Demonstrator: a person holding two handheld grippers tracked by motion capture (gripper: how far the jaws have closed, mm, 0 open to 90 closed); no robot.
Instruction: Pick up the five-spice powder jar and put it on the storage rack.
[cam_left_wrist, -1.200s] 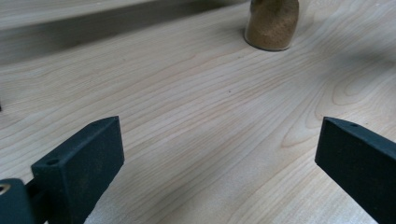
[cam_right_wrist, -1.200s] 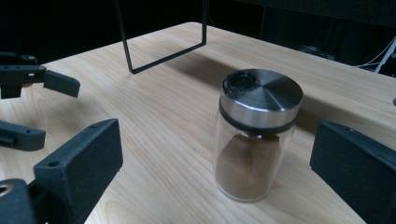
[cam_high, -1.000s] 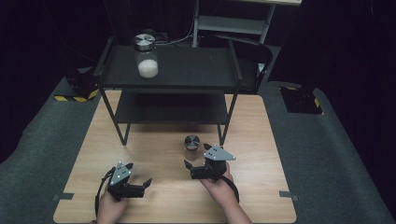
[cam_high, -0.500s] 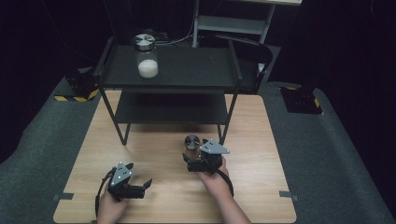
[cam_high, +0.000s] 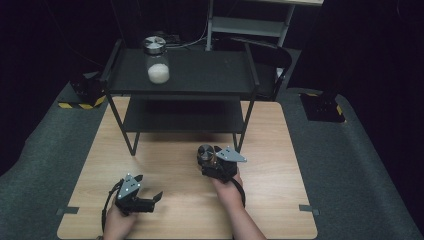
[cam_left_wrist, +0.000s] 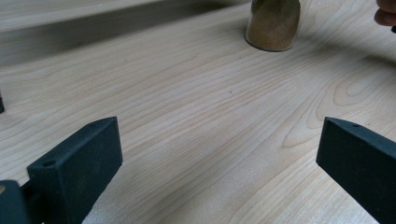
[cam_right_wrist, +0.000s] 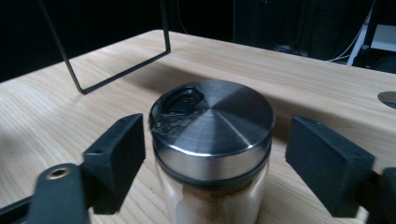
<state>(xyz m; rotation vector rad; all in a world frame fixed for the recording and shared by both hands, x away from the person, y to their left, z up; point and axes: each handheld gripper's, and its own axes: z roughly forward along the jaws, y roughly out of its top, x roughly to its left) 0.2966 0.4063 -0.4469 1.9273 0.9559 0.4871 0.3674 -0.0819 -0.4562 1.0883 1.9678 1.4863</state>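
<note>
Spice jar (cam_right_wrist: 212, 149) stands upright between the closing right gripper (cam_right_wrist: 212, 163) jaws (lid upward).

A lab-like recording studio is showing here: black curtains are closing in a dark room, a light wooden table (cam_high: 280, 200) is standing on grey carpet (cam_high: 360, 170), yellow-black hazard-taped stand bases (cam_high: 82, 92) are flanking it, and cables are trailing behind a black metal rack (cam_high: 200, 75)

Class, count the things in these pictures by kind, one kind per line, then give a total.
Jars: 2 (white-filled jar on the rack, brown-filled jar on the table)
Racks: 1 (black rack)
Tables: 1 (wooden table)
Tools: 2 (left tool, right tool)
Total: 6
</note>
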